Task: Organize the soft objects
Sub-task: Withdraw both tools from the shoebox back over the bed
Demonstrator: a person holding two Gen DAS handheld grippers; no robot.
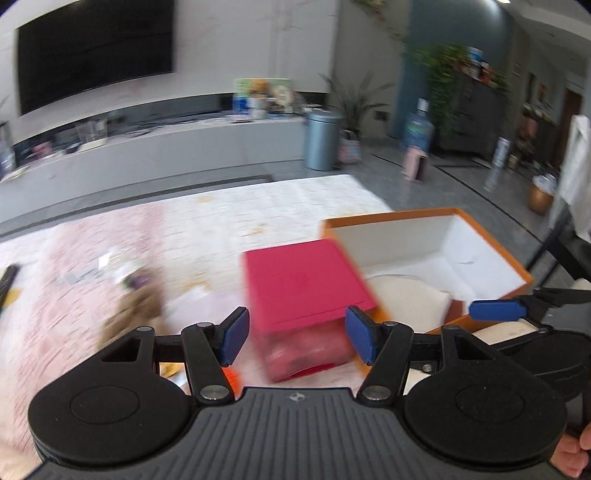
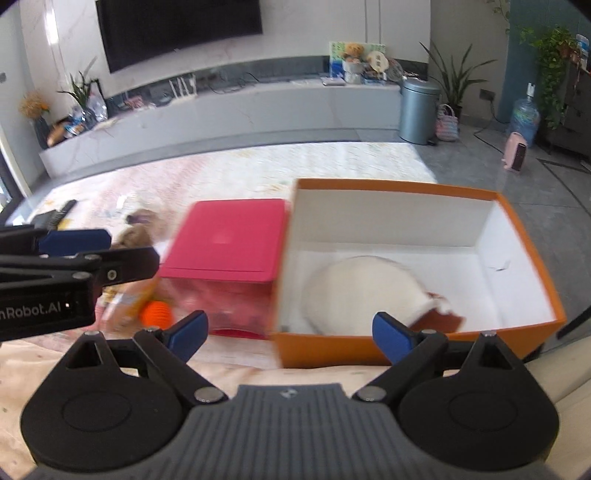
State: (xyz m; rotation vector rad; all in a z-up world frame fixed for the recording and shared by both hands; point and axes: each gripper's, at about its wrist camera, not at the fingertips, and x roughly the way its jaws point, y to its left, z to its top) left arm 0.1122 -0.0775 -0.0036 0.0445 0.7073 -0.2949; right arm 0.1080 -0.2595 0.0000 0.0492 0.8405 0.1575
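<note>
Both grippers hang over a pale pink patterned bedspread (image 2: 229,173) with fingers spread and nothing between the blue pads; the left gripper (image 1: 297,334) has its 2 pads either side of the near end of 1 clear pink plastic box with a magenta lid (image 1: 303,280); the right gripper (image 2: 291,332) straddles the near orange wall of 1 open orange cardboard box with a white inside (image 2: 517,221); just beyond its right finger lies 1 white plush toy with a brown-red part (image 2: 365,291), inside that box; left of its left finger sits 1 orange ribbed ball (image 2: 157,312), touching the bedspread beside the pink box; further left and beyond, 1 blurred brown plush toy (image 2: 136,232); the 2 boxes stand touching, side by side; far beyond the fingers, 1 grey metal bin (image 2: 419,110) and 1 dark wall screen (image 2: 177,29).
</note>
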